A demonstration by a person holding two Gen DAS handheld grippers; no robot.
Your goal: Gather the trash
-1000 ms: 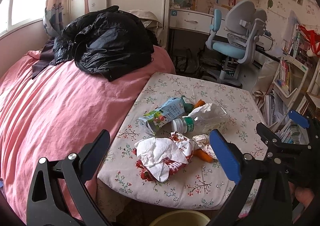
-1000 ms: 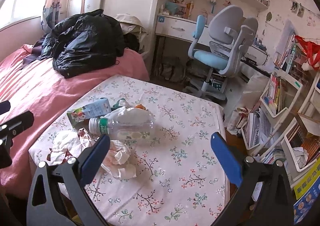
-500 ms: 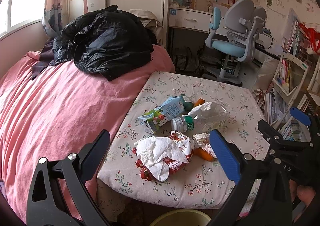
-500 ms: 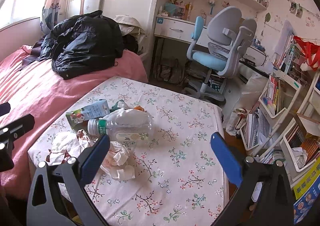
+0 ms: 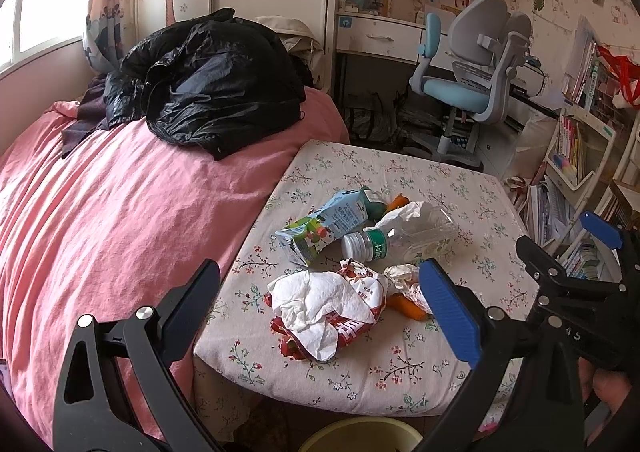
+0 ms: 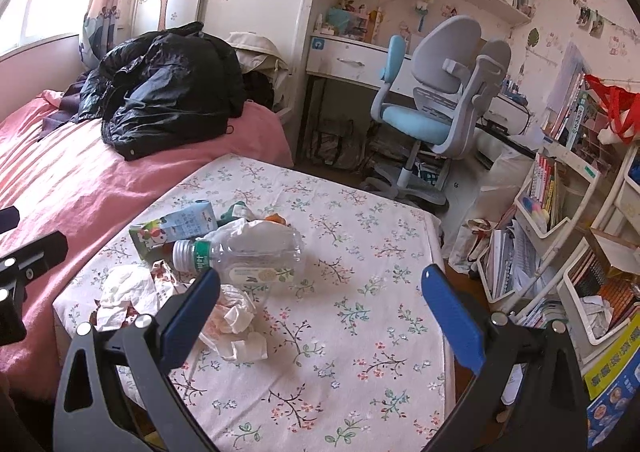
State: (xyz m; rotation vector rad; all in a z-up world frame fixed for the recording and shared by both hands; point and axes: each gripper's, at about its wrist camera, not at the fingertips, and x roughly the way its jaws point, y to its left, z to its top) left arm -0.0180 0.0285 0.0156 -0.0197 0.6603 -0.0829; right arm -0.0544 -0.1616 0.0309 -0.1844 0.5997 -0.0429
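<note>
Trash lies in a heap on the floral table (image 5: 440, 187) (image 6: 360, 252): a blue juice carton (image 5: 326, 226) (image 6: 176, 230), a crushed clear plastic bottle (image 5: 400, 238) (image 6: 248, 254), a white tissue on a red wrapper (image 5: 324, 306) (image 6: 128, 288), crumpled paper (image 6: 234, 326) and an orange scrap (image 5: 408, 306). My left gripper (image 5: 320, 308) hovers open over the near edge, its fingers either side of the tissue heap. Further right, the right gripper (image 6: 320, 316) also stands open, above bare tablecloth with the crumpled paper by its left finger (image 6: 188, 318). Neither holds anything.
A pink bed (image 5: 100, 219) with a black jacket (image 5: 208, 79) flanks the table's left. A yellowish bin rim (image 5: 356, 436) shows below the near edge. A blue desk chair (image 6: 432, 111) stands behind, and white book racks (image 6: 560, 211) line the right.
Both views have shifted only slightly; the right gripper has drifted a little toward the table. Both grippers stay open and the trash has not moved.
</note>
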